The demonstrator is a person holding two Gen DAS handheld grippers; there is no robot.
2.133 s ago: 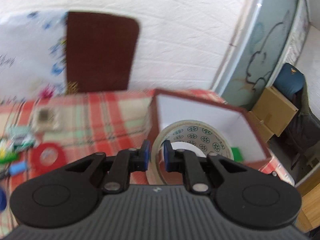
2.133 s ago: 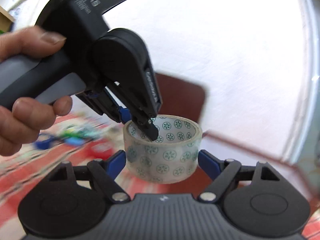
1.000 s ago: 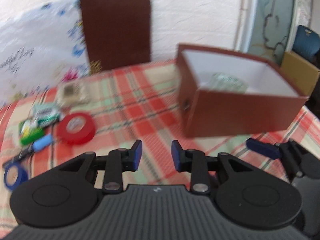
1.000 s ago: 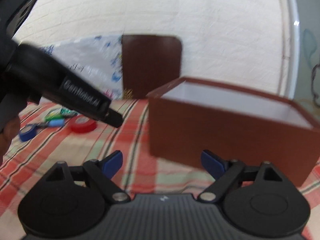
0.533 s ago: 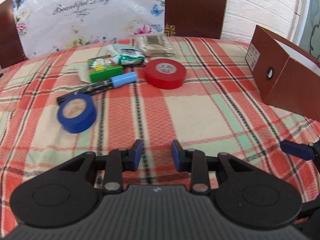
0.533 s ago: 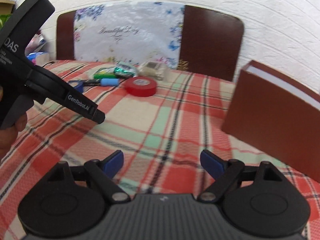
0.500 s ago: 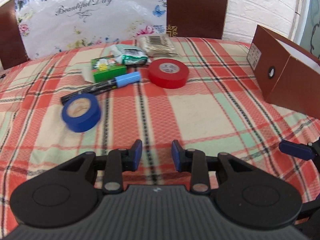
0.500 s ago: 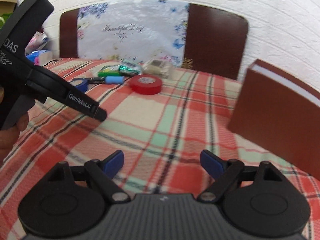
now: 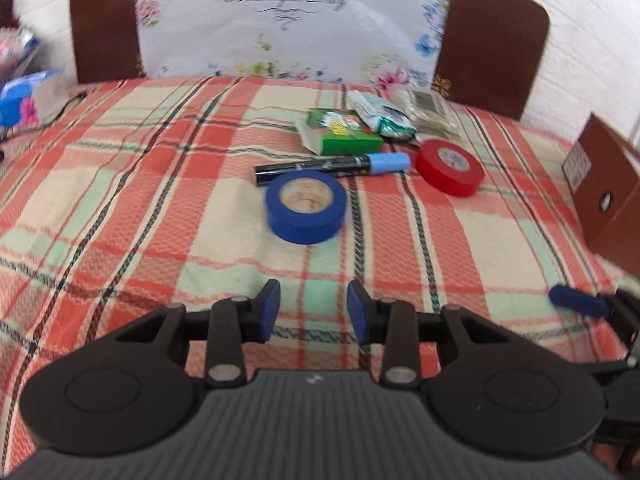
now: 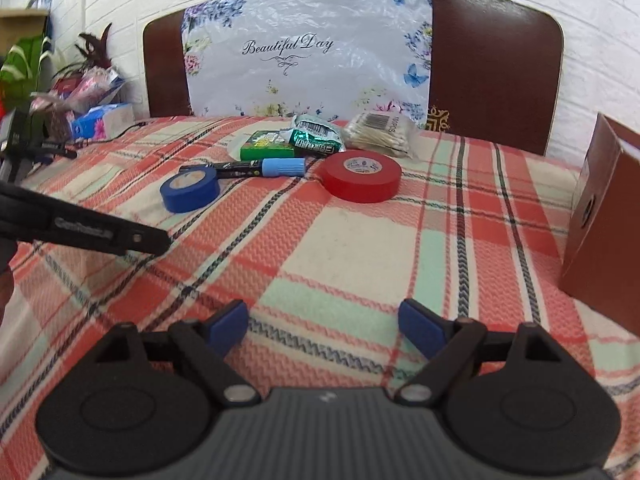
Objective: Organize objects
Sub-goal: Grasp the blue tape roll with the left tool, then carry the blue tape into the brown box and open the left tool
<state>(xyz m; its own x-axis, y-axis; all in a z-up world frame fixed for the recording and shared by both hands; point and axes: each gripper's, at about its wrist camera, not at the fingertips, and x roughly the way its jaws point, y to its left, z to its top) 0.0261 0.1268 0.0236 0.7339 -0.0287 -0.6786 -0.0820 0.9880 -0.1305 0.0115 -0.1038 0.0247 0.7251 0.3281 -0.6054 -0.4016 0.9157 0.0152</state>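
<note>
The blue tape roll [image 9: 306, 212], lying flat on the plaid cloth [image 9: 160, 184], is being faced straight ahead by the left gripper [image 9: 314, 312] (narrow, empty jaws opening), while the right gripper [image 10: 324, 326], wide and empty, is being kept farther off.

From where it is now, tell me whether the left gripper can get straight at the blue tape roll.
Probably yes. The blue tape roll lies flat on the plaid cloth straight ahead of the left gripper, with only bare cloth between them. Its empty jaws are opening but look narrower than the roll, so they would need to widen further.
</note>
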